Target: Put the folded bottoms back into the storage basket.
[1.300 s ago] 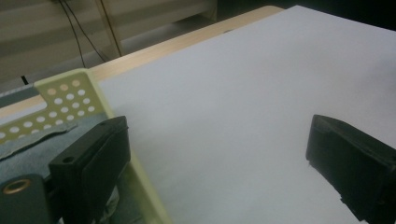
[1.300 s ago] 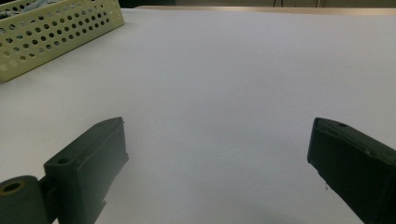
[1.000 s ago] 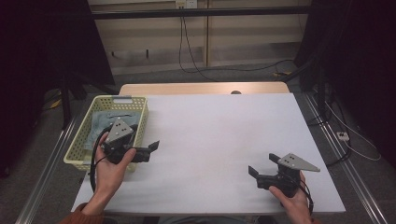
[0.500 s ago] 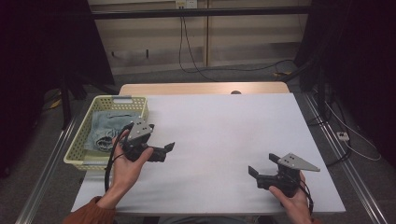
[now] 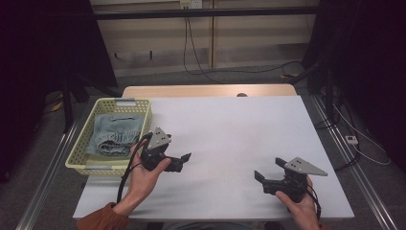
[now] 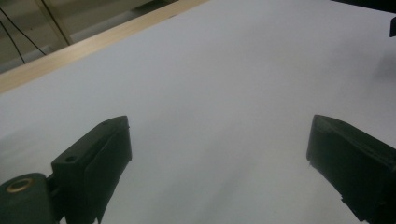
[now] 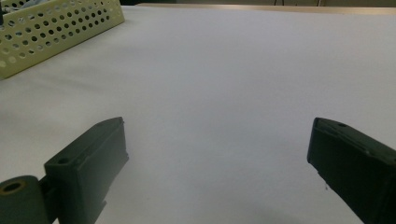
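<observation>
— From up high, where do things stand?
— The jeans (image 5: 115, 134) lie bunched inside the yellow basket (image 5: 79, 152) at the desk's (image 5: 239, 134) left edge. The left tool (image 5: 186, 159) hangs just right of the basket, jaws spread, holding nothing. The right tool (image 5: 261, 175) sits low near the front right, also spread and empty. I'd judge the putting-away done, little left but to rest.
— And the left tool's own camera?
— Wide jaws over bare white desk (image 6: 210, 84), plus the wooden far edge (image 6: 93, 44); no basket there.
— The right one's?
— Its jaws gape too, and it catches the basket wall (image 7: 56, 23) with its holes close up, which the high view blurs.
</observation>
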`<action>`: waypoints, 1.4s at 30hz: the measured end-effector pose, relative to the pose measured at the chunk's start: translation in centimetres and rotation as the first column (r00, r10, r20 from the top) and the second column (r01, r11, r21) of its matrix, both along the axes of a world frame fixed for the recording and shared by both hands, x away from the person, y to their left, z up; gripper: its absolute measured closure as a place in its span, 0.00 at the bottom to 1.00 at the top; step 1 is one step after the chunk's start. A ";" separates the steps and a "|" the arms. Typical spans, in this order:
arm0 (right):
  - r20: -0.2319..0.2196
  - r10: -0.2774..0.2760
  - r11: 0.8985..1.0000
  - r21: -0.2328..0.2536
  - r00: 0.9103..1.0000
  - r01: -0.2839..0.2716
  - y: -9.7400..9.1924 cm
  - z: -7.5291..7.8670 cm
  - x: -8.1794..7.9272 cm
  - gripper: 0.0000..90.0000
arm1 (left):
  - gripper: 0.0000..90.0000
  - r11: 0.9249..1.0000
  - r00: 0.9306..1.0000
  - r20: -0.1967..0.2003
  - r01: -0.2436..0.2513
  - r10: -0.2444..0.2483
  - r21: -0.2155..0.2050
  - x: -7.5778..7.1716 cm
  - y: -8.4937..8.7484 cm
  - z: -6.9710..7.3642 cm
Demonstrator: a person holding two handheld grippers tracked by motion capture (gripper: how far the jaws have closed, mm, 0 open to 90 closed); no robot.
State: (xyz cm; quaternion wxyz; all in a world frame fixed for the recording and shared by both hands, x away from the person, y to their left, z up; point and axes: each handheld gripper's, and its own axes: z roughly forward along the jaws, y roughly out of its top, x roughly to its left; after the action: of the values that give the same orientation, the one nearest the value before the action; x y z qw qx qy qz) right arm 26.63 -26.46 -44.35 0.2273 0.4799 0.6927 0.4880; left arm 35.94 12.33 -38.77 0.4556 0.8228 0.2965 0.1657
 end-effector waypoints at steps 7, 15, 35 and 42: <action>0.000 0.004 1.000 0.005 1.000 -0.004 0.0 0.0 -0.1 0.05 | 0.08 1.000 0.999 -0.038 0.000 -0.001 -0.023 -0.7 0.2 -1.5; 0.000 0.003 1.000 0.006 1.000 -0.003 0.1 0.0 0.0 0.05 | 0.08 0.999 0.999 -0.032 -0.044 0.044 -0.030 -1.2 2.0 -2.6; 0.002 0.002 1.000 0.004 1.000 -0.002 0.1 0.0 -0.2 0.06 | 0.07 0.994 0.997 -0.031 -0.074 0.071 -0.082 -2.7 3.7 -4.1; 0.005 0.008 1.000 -0.003 1.000 -0.008 0.1 0.0 -0.2 0.06 | 0.07 0.995 0.996 -0.035 -0.083 0.082 -0.051 -2.8 3.4 -4.6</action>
State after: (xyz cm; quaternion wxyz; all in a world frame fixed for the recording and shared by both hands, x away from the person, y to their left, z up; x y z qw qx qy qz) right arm 26.40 -26.38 -44.31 0.2280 0.4755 0.6949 0.4890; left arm 33.10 15.69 -43.36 0.4648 0.8003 0.3419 0.1630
